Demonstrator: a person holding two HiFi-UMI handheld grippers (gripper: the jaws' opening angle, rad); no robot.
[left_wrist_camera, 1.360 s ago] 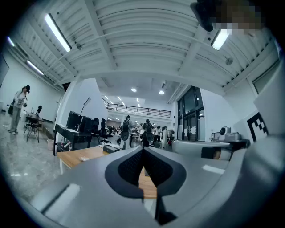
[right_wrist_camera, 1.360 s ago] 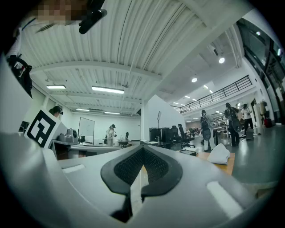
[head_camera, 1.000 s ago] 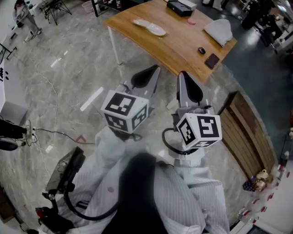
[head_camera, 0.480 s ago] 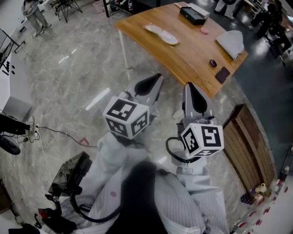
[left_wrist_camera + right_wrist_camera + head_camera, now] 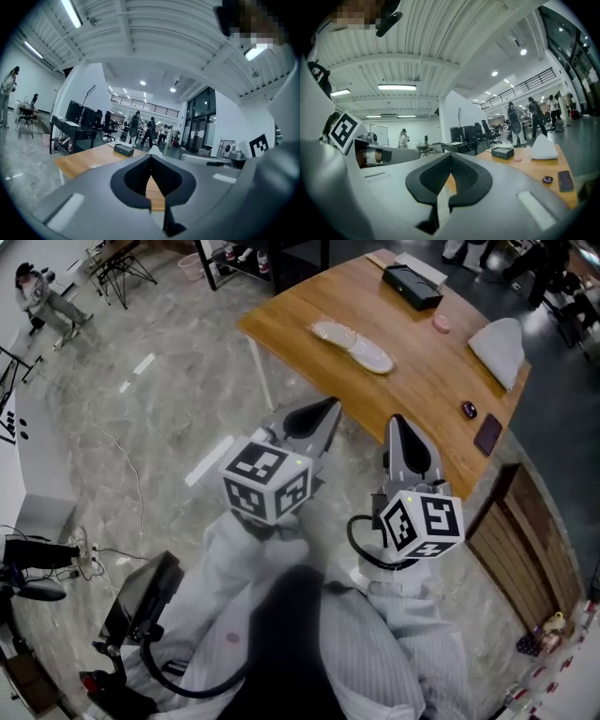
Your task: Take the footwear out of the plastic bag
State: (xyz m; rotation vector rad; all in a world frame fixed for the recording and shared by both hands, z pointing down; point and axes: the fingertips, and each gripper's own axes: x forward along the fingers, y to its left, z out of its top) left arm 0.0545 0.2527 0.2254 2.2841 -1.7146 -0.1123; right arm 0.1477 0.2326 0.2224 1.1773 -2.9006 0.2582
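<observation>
Wooden table with bagged footwear has drawn nearer; left gripper and right gripper clenched empty, not yet reaching

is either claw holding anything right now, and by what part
Nothing is held: the left claw and the right claw are both shut and empty.

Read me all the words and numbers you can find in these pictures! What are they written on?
No words or numbers can be read anywhere.
Cubes on the left gripper and right gripper: only black-and-white square patterns, no letters.
Black box on the wooden table: any print is too small to read.
</observation>
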